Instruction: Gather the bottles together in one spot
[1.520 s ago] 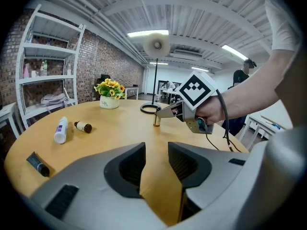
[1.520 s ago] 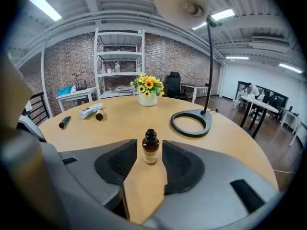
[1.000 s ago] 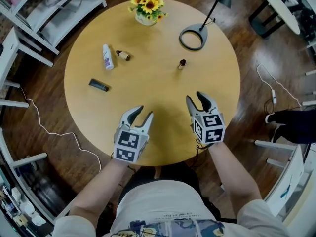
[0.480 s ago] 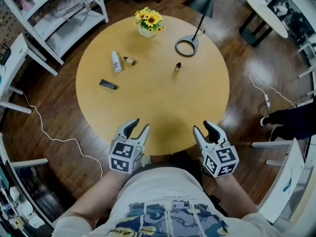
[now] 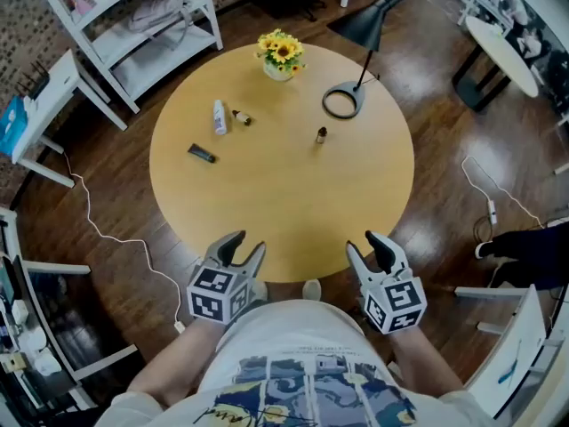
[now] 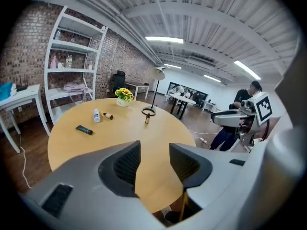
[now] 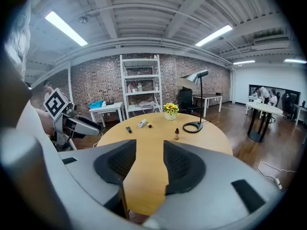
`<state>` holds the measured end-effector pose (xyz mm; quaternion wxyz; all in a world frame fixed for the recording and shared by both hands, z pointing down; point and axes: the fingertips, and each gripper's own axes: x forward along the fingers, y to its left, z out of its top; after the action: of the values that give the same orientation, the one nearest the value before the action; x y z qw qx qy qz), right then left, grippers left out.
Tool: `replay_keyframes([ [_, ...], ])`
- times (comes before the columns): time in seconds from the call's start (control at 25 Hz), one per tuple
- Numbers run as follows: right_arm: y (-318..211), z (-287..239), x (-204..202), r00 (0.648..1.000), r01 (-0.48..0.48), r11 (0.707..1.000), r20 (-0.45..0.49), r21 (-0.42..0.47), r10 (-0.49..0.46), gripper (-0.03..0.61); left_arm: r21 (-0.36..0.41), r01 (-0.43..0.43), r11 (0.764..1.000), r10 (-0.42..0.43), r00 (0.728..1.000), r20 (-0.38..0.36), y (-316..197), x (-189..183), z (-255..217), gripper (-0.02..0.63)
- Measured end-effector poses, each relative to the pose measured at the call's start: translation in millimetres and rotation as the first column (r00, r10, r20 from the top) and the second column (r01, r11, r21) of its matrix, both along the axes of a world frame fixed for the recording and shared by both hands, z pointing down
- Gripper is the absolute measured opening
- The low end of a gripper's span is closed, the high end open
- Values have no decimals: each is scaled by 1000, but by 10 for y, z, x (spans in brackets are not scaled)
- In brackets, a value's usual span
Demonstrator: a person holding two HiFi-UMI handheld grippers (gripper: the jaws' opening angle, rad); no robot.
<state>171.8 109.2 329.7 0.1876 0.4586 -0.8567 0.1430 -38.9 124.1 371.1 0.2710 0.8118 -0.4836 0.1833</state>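
Empty left claw point(image 5: 244, 245), jaws just opening slightly, and empty right claw point(image 5: 364, 245), narrowly parted, hovered at the round wooden worktop's point(image 5: 293, 203) near edge. The white plastic bottle point(image 5: 219, 116), lying brown bottle point(image 5: 240, 116) and upright brown bottle point(image 5: 321, 134) sat ungathered beyond, so a long reach probably came next.

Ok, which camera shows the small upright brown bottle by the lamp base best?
The right gripper view: the brown bottle stands side-on against bare tabletop, above the jaws. The left gripper view shows it side-on too, crowded against the lamp base. The head view shows it from above, tiny.
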Motion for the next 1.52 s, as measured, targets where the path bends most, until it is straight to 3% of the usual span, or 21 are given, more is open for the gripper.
replay_keyframes([
  [0.12,-23,-20,102,1000,25,1000,13,1,-25,206,-20,42,999,-42,999,7,14,83,4,166],
  [0.36,-95,6,287,997,76,997,14,4,-76,206,10,116,993,-116,993,-24,-39,248,-68,179],
  [0.84,-396,185,234,974,226,974,26,-18,-225,206,40,189,981,-192,978,80,-175,311,-81,204],
  [1.16,-635,165,-205,973,228,973,20,-20,-228,206,35,122,992,-124,990,69,-301,56,-80,203],
  [1.52,-1507,294,-1388,941,330,944,-79,-8,-329,202,48,67,997,-69,997,44,-366,-610,19,204],
])
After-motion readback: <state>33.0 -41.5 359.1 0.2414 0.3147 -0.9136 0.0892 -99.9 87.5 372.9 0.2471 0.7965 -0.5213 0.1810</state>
